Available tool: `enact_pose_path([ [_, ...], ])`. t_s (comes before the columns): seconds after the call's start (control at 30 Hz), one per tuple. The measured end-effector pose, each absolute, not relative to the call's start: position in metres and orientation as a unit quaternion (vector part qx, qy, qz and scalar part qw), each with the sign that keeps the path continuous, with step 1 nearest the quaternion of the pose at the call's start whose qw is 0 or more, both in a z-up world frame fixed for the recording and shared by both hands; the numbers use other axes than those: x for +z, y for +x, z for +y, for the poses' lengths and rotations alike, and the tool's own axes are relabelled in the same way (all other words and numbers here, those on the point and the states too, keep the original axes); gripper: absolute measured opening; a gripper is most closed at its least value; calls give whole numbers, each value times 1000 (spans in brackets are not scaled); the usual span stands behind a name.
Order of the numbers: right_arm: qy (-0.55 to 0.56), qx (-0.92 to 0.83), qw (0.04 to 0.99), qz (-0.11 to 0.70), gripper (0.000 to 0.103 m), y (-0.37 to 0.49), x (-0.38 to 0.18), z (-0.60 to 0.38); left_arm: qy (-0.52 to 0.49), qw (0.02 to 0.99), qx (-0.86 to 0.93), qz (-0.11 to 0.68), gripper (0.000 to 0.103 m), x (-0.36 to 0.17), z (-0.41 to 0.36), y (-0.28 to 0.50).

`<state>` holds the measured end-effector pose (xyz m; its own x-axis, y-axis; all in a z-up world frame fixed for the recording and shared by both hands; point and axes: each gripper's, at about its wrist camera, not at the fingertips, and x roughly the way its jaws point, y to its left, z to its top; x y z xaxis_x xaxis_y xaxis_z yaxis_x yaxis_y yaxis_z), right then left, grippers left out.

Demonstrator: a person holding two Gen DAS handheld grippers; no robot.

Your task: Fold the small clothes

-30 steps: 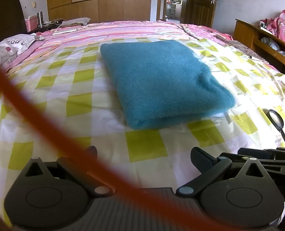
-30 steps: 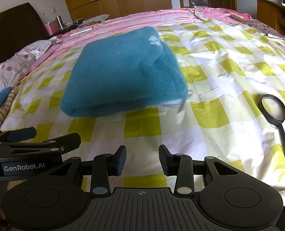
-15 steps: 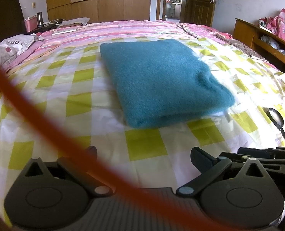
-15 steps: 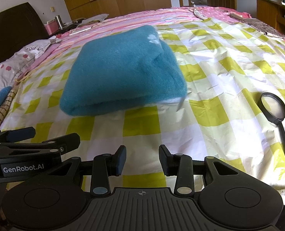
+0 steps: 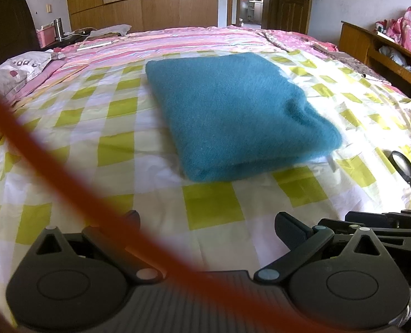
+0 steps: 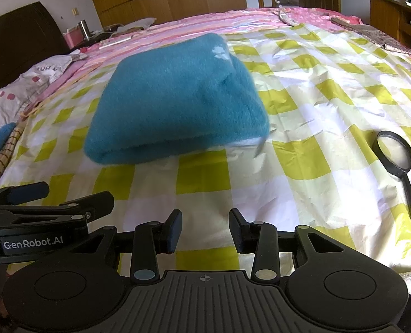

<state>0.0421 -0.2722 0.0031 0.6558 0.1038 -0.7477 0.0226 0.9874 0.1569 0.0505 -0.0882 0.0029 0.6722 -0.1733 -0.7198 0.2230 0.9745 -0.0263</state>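
Observation:
A teal fleece garment [image 5: 233, 116] lies folded into a thick rectangle on the yellow-checked bedsheet [image 5: 116, 144]; it also shows in the right wrist view [image 6: 175, 102]. My left gripper [image 5: 208, 222] is open wide and empty, above the sheet in front of the garment. My right gripper [image 6: 205, 229] is open and empty, also short of the garment's near edge. The two grippers sit side by side; the left one shows at the left of the right wrist view [image 6: 47, 211].
A black magnifying glass [image 6: 399, 169] lies on the sheet to the right. A blurred orange cable [image 5: 39, 161] crosses the left wrist view. Pillows [image 6: 25, 83] and a nightstand lie at the far left, a wooden shelf [image 5: 385, 47] at the right.
Both grippers have held almost still; the view of the garment has shifted only slightly.

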Motion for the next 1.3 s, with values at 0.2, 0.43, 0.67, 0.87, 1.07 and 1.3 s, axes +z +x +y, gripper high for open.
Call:
enact_pose_path([
  [0.2, 76, 22, 905, 418, 37, 44, 1, -272, 39, 912, -102, 395, 103, 2, -89, 51],
  [0.43, 75, 18, 903, 422, 37, 46, 0, -273, 47, 912, -100, 395, 103, 3, -92, 51],
  [0.67, 75, 18, 903, 423, 37, 47, 0, -273, 48, 912, -98, 396, 103, 3, -92, 51],
  [0.87, 75, 18, 903, 423, 37, 47, 0, -273, 49, 912, -98, 396, 103, 3, -92, 51],
  [1.07, 74, 17, 903, 422, 37, 47, 0, -273, 49, 912, -98, 395, 103, 3, -92, 51],
  [1.3, 74, 17, 903, 422, 38, 47, -1, -273, 50, 913, -97, 394, 103, 4, -92, 51],
])
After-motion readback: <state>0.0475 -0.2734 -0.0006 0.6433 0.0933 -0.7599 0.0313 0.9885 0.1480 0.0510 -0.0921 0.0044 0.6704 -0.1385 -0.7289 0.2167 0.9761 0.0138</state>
